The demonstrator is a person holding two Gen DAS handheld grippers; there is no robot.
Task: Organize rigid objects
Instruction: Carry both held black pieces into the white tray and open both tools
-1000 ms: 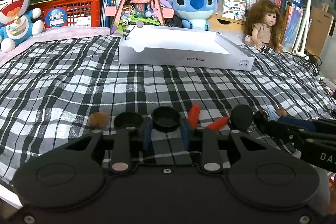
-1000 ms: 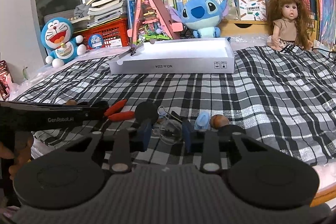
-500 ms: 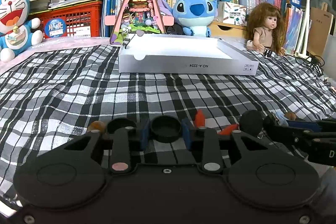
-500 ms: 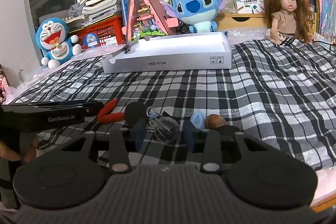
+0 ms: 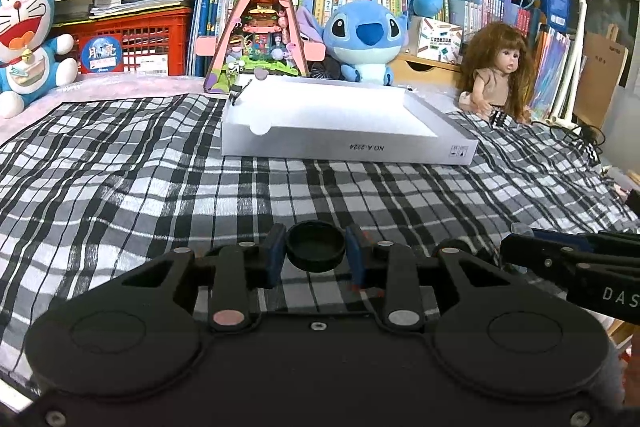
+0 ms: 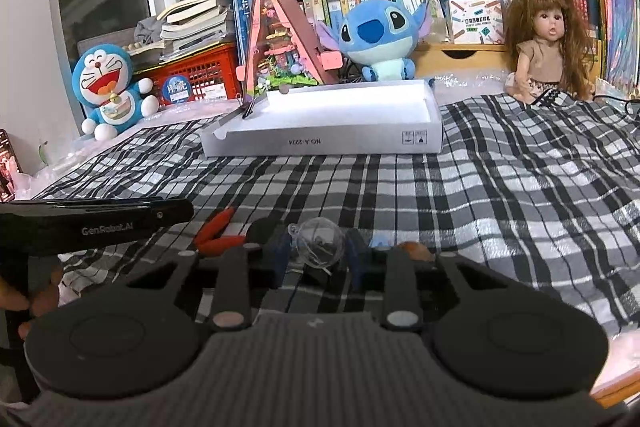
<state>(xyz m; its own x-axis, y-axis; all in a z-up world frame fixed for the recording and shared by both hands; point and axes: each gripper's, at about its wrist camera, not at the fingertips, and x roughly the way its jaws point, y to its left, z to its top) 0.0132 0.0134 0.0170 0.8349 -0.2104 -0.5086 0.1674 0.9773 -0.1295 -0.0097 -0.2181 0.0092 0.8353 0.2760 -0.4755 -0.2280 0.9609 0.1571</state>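
I'm running both hands at once here, and I'd say I'm at the pick-up step: each hand-held gripper is busy with one small item low in the middle of its own view, and the white box [image 5: 348, 143] is waiting further up the frame on the plaid bedspread [image 5: 120, 187].

The left hand-held gripper [image 5: 316, 253] is sitting clamped on a little black cap [image 5: 315, 247], blue pads pressing on both of its sides, the cap just above the cloth by the look of it.

The right hand-held gripper [image 6: 316, 253] is closing its jaws around a clear plastic ball [image 6: 320, 241]. The ball is sitting right between the blue pads and they're looking like they're touching it, so I'm calling that one gripped too, though the clear shell is making the contact hard to read.

Leftovers are lying just to the left of the ball: red-handled pliers [image 6: 216, 233], plus a brownish round thing [image 6: 414, 249] peeking out on the right behind the finger.

Next move, I'm guessing, is lifting both and carrying them up-frame to drop inside the box. The ball is slick and round, so I'm expecting it could squirt out if the squeeze is off-centre.
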